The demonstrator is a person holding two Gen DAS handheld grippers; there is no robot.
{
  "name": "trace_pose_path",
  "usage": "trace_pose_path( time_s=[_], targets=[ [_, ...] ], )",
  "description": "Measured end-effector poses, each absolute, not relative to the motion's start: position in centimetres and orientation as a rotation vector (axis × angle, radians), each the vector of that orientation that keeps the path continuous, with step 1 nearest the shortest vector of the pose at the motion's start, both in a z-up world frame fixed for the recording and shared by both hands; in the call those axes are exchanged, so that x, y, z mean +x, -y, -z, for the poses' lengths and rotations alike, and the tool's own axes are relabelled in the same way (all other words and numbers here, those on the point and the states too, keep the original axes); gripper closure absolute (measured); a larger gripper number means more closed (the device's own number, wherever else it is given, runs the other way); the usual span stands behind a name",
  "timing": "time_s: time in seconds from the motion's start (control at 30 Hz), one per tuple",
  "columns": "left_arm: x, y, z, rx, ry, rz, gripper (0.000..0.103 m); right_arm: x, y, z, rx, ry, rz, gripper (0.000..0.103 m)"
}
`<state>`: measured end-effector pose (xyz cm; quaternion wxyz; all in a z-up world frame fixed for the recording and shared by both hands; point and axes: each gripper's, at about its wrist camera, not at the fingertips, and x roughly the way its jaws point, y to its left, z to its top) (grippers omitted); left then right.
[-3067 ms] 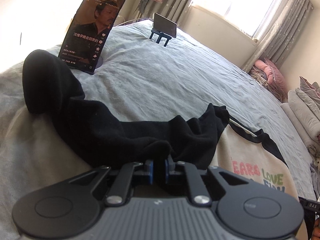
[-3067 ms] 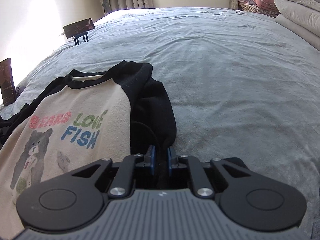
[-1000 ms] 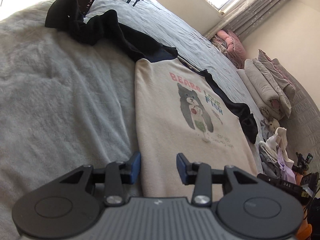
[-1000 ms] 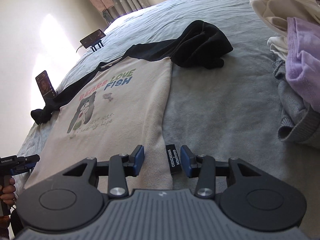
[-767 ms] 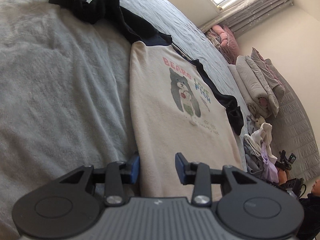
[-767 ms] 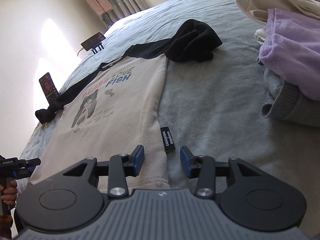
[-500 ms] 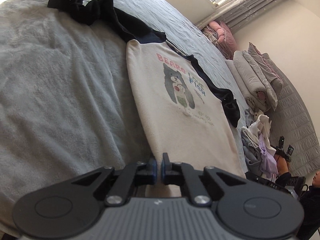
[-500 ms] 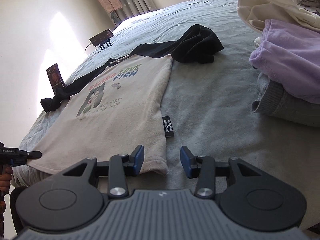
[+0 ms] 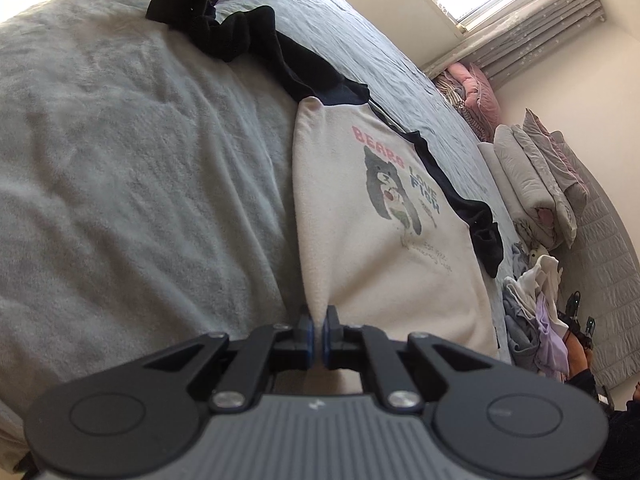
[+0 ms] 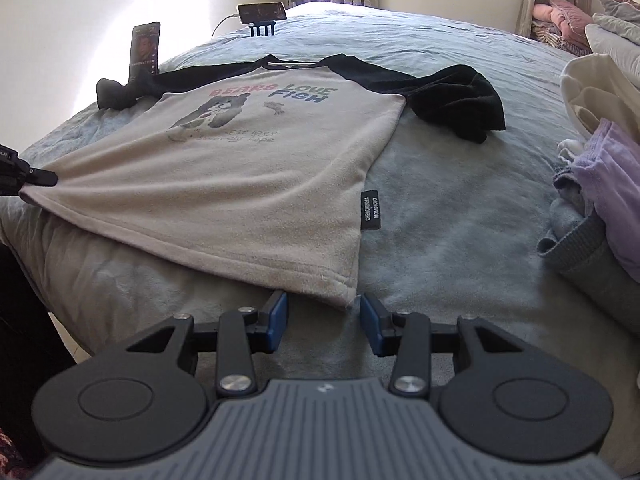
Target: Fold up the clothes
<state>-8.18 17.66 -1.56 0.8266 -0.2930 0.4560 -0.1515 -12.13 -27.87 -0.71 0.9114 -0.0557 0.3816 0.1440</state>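
Cream raglan shirt (image 10: pixel 248 184) with black sleeves lies flat, print up, on the grey bed (image 10: pixel 448 232). Left gripper (image 9: pixel 318 334) pinched tight on the shirt's bottom hem corner, cloth pulled taut. Right gripper (image 10: pixel 323 320) jaws apart, just short of the other hem corner, not gripping; clothes pile (image 10: pixel 600 200) lies to the right

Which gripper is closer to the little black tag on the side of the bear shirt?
Right. The right gripper sits open at the hem corner just below the tag; the left gripper pinches the shirt's opposite corner.
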Motion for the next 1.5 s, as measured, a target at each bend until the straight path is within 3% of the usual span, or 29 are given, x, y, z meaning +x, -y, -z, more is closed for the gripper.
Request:
trace_pose_path(
  time_s=[0.1,0.2,0.23,0.27,0.6,0.9,1.0,1.03,1.1,1.13,1.17,1.5],
  targets=[
    [-8.0,-17.5,2.1,-0.613,-0.997,0.329,0.097,-12.0,27.0,0.7,-0.218,-0.734,-0.244,0.06],
    [-8.0,-17.6,2.3,-0.609,-1.017,0.344,0.097,-12.6,26.1,0.3,-0.337,-0.667,-0.227,0.071],
    [-8.0,-17.6,2.3,-0.607,-1.02,0.344,0.097,-12.7,25.8,0.2,-0.372,-0.661,-0.235,0.09],
    [-8.1,-17.5,2.2,-0.601,-1.02,0.342,0.097,-12.8,25.6,0.0,-0.403,-0.666,-0.238,0.098],
    [-9.4,-17.7,-0.6,-0.557,-0.985,0.34,0.099,-14.3,25.8,-3.6,-0.448,-0.726,-0.195,0.098],
    [-9.1,-17.6,1.9,-0.491,-1.048,0.326,0.097,-12.6,26.2,1.0,-0.396,-0.879,-0.217,0.098],
    [-8.9,-17.6,1.2,-0.466,-1.04,0.349,0.092,-12.6,26.2,0.7,-0.395,-0.885,-0.223,0.097],
    [-8.9,-17.6,1.0,-0.46,-1.034,0.357,0.09,-12.7,26.0,0.5,-0.402,-0.886,-0.233,0.091],
    [-8.9,-17.5,0.0,-0.429,-0.997,0.356,0.073,-12.9,25.9,-0.2,-0.414,-0.892,-0.231,0.071],
    [-8.8,-17.5,-0.4,-0.409,-0.973,0.351,0.068,-13.1,26.0,-0.6,-0.418,-0.887,-0.231,0.055],
    [-8.8,-17.3,-1.0,-0.378,-0.942,0.348,0.063,-13.3,26.1,-1.2,-0.416,-0.873,-0.242,0.051],
    [-5.4,-11.0,-3.7,-0.129,-0.703,0.438,0.036,-10.0,24.7,-3.6,-0.27,-0.717,-0.316,0.05]
  ],
)
